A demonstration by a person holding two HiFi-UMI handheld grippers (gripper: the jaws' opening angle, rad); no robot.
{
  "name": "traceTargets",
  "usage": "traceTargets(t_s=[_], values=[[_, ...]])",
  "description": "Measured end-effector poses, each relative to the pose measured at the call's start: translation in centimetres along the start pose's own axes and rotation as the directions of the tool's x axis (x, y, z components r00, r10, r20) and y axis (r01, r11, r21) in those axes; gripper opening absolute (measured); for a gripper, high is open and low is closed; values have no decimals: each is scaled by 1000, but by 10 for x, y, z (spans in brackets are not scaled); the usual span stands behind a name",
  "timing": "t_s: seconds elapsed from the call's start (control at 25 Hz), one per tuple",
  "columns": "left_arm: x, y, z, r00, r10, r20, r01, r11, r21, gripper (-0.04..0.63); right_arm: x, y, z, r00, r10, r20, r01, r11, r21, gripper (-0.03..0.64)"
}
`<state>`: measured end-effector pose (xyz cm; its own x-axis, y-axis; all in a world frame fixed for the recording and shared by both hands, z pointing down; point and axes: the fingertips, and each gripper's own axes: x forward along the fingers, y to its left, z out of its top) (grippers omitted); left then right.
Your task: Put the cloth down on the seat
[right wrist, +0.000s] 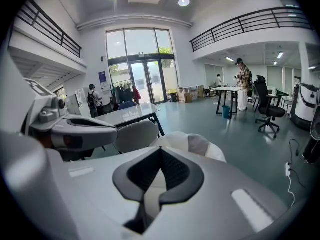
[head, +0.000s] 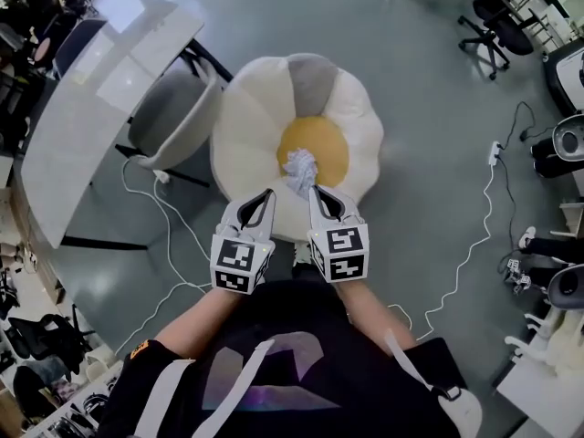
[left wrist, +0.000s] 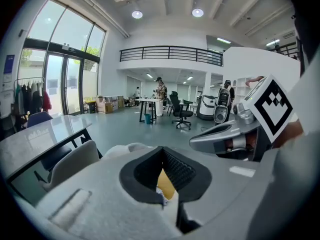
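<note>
**Cloth on the flower seat, both sets of jaws together**

Head view: the crumpled white cloth (head: 298, 168) lies on the seat (head: 246, 126), at the near edge of its yellow middle. The left hand-held gripper (head: 270, 193) and the right hand-held gripper (head: 315, 190) point at it from the near side. The right tip is touching it or just beside it. Each carries a cube (head: 243, 265) printed with black-and-white square patterns.

Left gripper view: the left hand-held gripper (left wrist: 163, 147) has its jaws meeting at the tips, pinching nothing. The gap beneath them shows the seat's yellow and a scrap of cloth (left wrist: 160, 200). A blue sign (left wrist: 11, 64) by the windows is too small to read.

Right gripper view: the right hand-held gripper (right wrist: 161, 149) is closed tip to tip and empty, with the seat (right wrist: 190, 144) beyond
</note>
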<state>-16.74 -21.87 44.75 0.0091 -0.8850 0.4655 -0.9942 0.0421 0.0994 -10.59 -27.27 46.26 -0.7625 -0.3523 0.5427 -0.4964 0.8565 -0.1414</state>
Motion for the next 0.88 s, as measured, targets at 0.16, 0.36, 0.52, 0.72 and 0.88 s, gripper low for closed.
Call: traceTargets(t_s=[0.16, 0.36, 0.52, 0.72, 0.88], values=[[-30, -6, 10, 999, -15, 39, 15, 1000, 18, 0, -25, 25, 1, 1000, -16, 25, 16, 1000, -15, 0], [-77, 4, 3, 997, -21, 74, 22, 1000, -18, 0, -42, 62, -5, 998, -29, 48, 31, 999, -35, 2], [-118, 8, -9, 996, -26, 83, 30, 998, -48, 0, -60, 92, -11, 997, -41, 62, 43, 998, -39, 0], [-167, 16, -23, 994, -23, 103, 28, 998, -54, 0, -81, 140, -20, 996, -45, 83, 49, 998, -47, 0], [-198, 17, -29, 991, -23, 130, 30, 998, -53, 0, -100, 164, -29, 993, -69, 97, 72, 997, -32, 0]])
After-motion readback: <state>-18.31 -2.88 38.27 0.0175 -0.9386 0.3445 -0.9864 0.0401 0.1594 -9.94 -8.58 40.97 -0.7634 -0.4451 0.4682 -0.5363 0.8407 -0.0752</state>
